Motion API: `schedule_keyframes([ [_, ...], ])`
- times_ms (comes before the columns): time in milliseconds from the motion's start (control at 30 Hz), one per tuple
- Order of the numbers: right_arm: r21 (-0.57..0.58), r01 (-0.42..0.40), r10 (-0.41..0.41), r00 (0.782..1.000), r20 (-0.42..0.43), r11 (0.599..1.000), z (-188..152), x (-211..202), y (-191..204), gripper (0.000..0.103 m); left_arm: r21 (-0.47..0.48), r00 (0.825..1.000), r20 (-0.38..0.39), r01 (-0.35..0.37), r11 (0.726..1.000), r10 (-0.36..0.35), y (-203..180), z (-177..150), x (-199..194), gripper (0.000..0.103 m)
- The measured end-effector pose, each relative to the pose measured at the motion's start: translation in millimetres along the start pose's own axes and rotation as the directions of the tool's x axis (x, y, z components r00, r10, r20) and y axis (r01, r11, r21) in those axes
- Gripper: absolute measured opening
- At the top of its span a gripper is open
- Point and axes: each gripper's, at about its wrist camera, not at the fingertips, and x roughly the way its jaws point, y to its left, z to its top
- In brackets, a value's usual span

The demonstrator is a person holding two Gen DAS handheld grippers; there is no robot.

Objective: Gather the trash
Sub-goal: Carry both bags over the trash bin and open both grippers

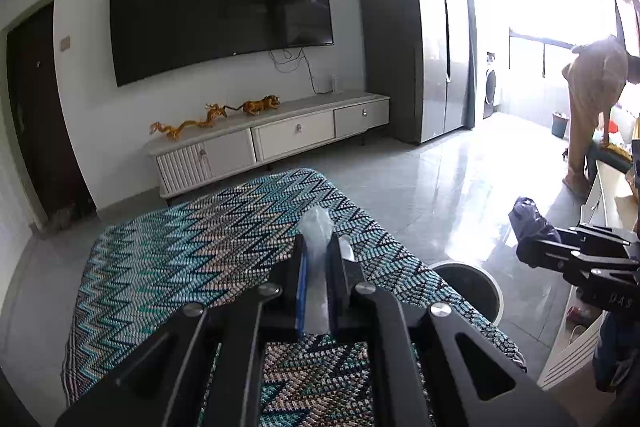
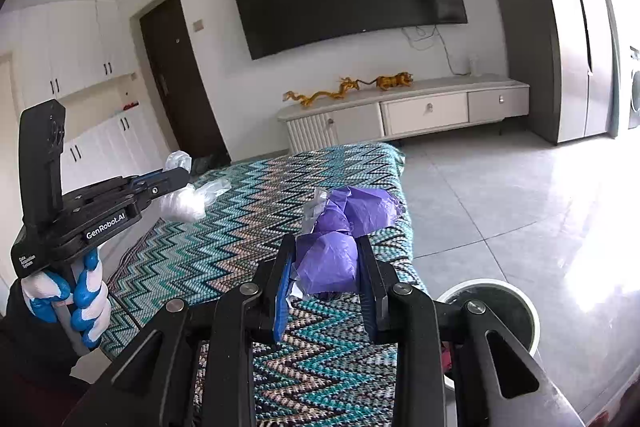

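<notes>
The left gripper [image 1: 318, 251] has its fingers [image 1: 299, 279] pressed together on a crumpled clear plastic bag [image 1: 317, 227], which pokes out past the fingertips and, in the right wrist view, hangs in a bunch below them. The right gripper [image 2: 326, 259] has its fingers [image 2: 285, 279] clamped on a wad of purple plastic [image 2: 332, 259] that bulges between and beyond them. Both are held above a zigzag-patterned cloth [image 2: 248, 227] covering the table. Just to the right of the right fingers, lower down, a white-rimmed trash bin [image 2: 530, 311] stands on the tiled floor [image 2: 500, 203].
</notes>
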Motion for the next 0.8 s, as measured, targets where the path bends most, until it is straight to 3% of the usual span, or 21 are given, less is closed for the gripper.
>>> schedule_keyframes([
  [467, 0.137, 0.033, -0.035, 0.999, 0.013, 0.990, -22.1, 2.3, -62.6, 0.029, 0.129, 0.998, -0.055, 0.044, 0.991, -0.037, -64.1, 13.5, 41.6, 0.008],
  [667, 0.211, 0.068, -0.067, 0.998, -0.012, 0.975, -35.1, 8.8, -97.2, 0.029, 0.170, 0.989, -0.110, 0.120, 0.978, -0.102, -100.7, 17.0, 72.1, 0.008],
  [800, 0.257, 0.099, -0.091, 0.995, -0.044, 0.961, -43.6, 17.4, -121.7, 0.029, 0.160, 0.968, -0.171, 0.213, 0.964, -0.185, -126.9, 21.7, 99.1, 0.008],
])
